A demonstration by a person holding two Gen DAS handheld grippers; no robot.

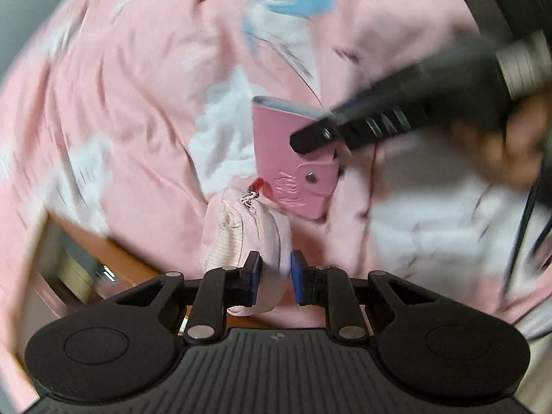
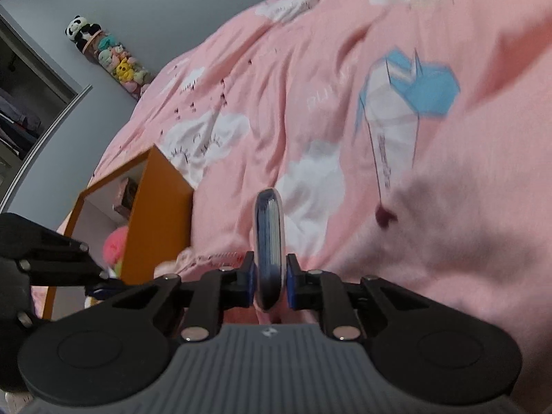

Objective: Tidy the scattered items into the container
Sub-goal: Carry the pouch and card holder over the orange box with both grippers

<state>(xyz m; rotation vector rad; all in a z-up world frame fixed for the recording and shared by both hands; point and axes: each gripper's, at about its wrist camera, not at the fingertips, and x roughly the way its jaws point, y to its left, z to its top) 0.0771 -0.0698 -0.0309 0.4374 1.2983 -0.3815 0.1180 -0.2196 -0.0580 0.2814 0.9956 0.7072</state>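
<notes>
A pale pink zip pouch (image 1: 241, 234) with a red zip pull hangs above the bedspread, and my left gripper (image 1: 276, 277) is shut on its lower end. Just beyond it is a pink snap wallet (image 1: 286, 158), with a black finger (image 1: 317, 136) of the right gripper across its top corner. In the right wrist view the wallet (image 2: 269, 234) stands edge-on between the blue pads, my right gripper (image 2: 270, 276) shut on it. The orange open box (image 2: 158, 214) stands to the left on the bed; its rim (image 1: 114, 252) shows at lower left in the left wrist view.
A pink cloud-print bedspread (image 2: 310, 86) covers the bed. The box holds a pink ball (image 2: 115, 243) and other small items. Plush toys (image 2: 114, 58) hang on the grey wall, beside an open wardrobe (image 2: 20, 110). A person's hand (image 1: 510, 148) holds the right tool.
</notes>
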